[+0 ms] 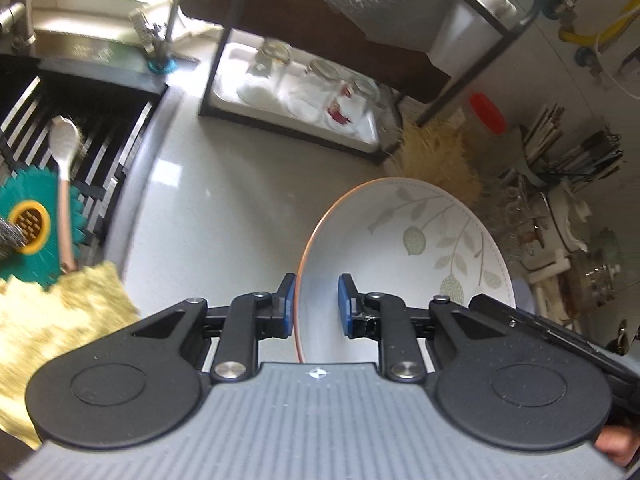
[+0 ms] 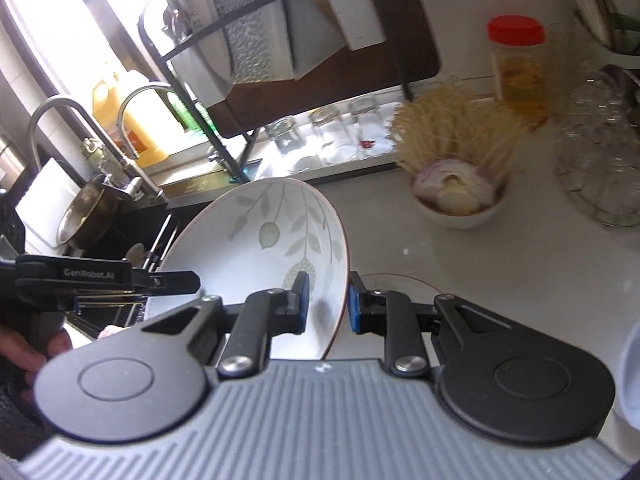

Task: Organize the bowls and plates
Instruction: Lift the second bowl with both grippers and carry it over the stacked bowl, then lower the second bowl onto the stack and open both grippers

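Observation:
A white bowl with a leaf pattern and an orange rim point(image 1: 404, 240) is held tilted above the white counter by both grippers. My left gripper point(image 1: 317, 305) straddles its left rim with the blue pads on either side, shut on it. In the right wrist view the same bowl point(image 2: 260, 240) has its right rim between the pads of my right gripper point(image 2: 329, 302), shut on it. The left gripper's body point(image 2: 96, 280) shows at the bowl's left side. A second orange-rimmed plate point(image 2: 404, 286) lies on the counter just behind the right fingers.
A sink with a slatted rack point(image 1: 80, 136), a spoon point(image 1: 64, 148) and a metal pot point(image 2: 88, 208) is at the left. A black rack with glass jars point(image 1: 308, 92) stands behind. A small bowl of onion point(image 2: 460, 196), a red-capped jar point(image 2: 518, 68) and glassware point(image 2: 600, 168) are at the right.

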`<state>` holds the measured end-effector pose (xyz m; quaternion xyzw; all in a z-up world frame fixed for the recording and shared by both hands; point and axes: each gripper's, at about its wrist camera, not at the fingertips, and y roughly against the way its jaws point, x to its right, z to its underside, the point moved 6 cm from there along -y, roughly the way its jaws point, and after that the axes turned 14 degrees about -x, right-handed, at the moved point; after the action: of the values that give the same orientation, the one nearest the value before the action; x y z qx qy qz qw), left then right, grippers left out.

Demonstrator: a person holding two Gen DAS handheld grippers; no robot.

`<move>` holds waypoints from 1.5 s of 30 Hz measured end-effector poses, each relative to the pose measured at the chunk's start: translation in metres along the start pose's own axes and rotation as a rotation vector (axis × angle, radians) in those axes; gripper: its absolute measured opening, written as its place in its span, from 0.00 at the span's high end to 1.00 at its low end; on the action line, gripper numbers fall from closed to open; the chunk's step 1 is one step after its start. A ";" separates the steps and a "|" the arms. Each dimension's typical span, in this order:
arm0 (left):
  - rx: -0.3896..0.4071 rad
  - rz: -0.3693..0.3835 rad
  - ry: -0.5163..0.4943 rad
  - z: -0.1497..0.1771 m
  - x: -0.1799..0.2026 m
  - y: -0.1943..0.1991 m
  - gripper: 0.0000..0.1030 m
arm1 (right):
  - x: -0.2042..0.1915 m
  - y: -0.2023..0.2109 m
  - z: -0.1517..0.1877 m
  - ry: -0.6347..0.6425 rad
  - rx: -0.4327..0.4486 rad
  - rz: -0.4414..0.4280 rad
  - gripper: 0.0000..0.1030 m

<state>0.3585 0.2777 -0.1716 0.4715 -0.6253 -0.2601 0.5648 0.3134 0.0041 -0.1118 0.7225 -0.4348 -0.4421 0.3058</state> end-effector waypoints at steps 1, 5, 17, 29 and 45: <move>-0.006 0.004 -0.003 0.003 0.004 -0.004 0.76 | 0.004 0.002 0.002 -0.003 0.002 0.009 0.78; -0.053 0.019 -0.006 0.011 0.017 -0.026 0.76 | 0.020 0.008 0.009 -0.015 0.005 0.046 0.78; -0.259 -0.036 -0.079 0.026 0.029 -0.106 0.75 | 0.070 -0.023 0.042 -0.153 -0.054 0.135 0.78; -0.300 -0.079 -0.079 0.015 0.032 -0.138 0.75 | 0.084 -0.049 0.043 -0.189 -0.088 0.169 0.78; -0.328 0.036 0.014 0.013 0.016 -0.129 0.59 | 0.085 -0.071 0.044 -0.219 -0.136 0.194 0.77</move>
<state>0.3856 0.2069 -0.2775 0.3635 -0.5789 -0.3454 0.6430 0.3188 -0.0438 -0.2209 0.6021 -0.5025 -0.5151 0.3460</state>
